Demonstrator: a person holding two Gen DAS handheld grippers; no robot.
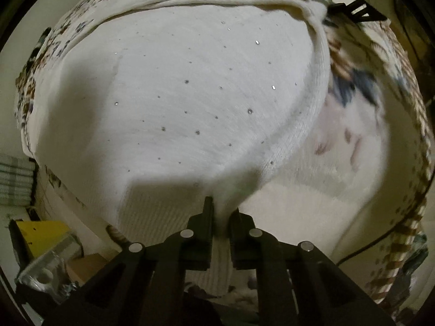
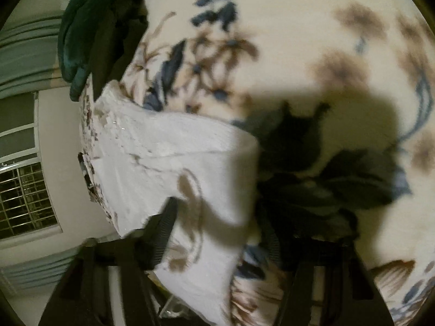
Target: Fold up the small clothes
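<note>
- A white knit garment (image 1: 174, 103), dotted with small shiny studs, is lying spread over a floral-print bed cover (image 1: 380, 125), filling most of the left wrist view; its ribbed hem is curving down toward the camera.
- The left gripper (image 1: 221, 217) is pointing steeply down at the garment's near edge, its jaws drawn together and pinching a narrow ridge of the white knit between them.
- In the right wrist view, the white garment (image 2: 174, 163) is blurred, with one corner lying between the right gripper's (image 2: 217, 233) two black fingers; the jaws are standing partly apart, and whether the pads are pressing on the cloth I cannot tell.
- Dark green and black clothes (image 2: 92, 38) are lying heaped on the cover's far edge, well apart from the garment.
- Off the bed, a yellow box (image 1: 40, 233) and a clear plastic item (image 1: 46, 269) are sitting low at the left.
- A barred window (image 2: 24, 198) and grey-green curtains (image 2: 27, 54) are showing beyond the bed.
</note>
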